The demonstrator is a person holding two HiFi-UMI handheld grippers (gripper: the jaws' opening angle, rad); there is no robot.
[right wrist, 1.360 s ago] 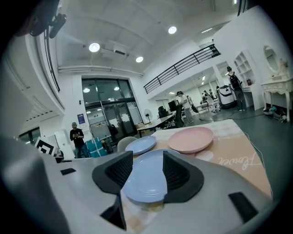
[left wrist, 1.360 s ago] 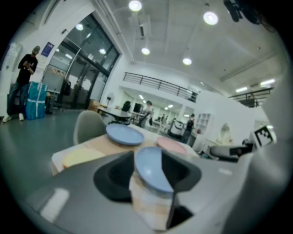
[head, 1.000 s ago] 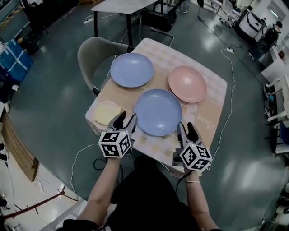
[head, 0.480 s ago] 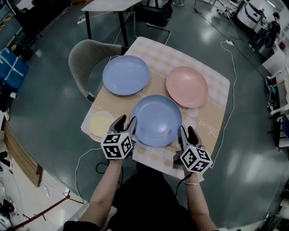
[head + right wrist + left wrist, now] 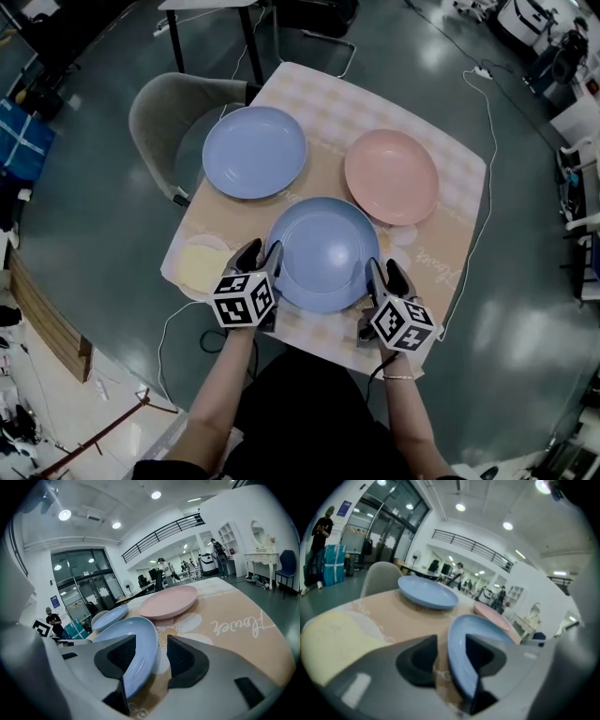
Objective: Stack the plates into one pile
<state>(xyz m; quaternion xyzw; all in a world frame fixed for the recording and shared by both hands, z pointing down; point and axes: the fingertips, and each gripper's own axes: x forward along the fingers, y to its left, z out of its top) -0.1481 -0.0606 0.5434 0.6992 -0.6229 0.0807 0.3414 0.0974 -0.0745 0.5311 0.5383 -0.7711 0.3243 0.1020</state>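
Blue plate (image 5: 323, 248) at 6 o'clock: rim between closing left gripper (image 5: 262, 249) jaws and wide right gripper (image 5: 384, 268) jaws; nothing stacked yet.

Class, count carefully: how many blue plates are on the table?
2. One blue plate lies at the near edge of the table, in front of the person. The other blue plate sits at the far left, apart from the pink plate. None seems hidden.
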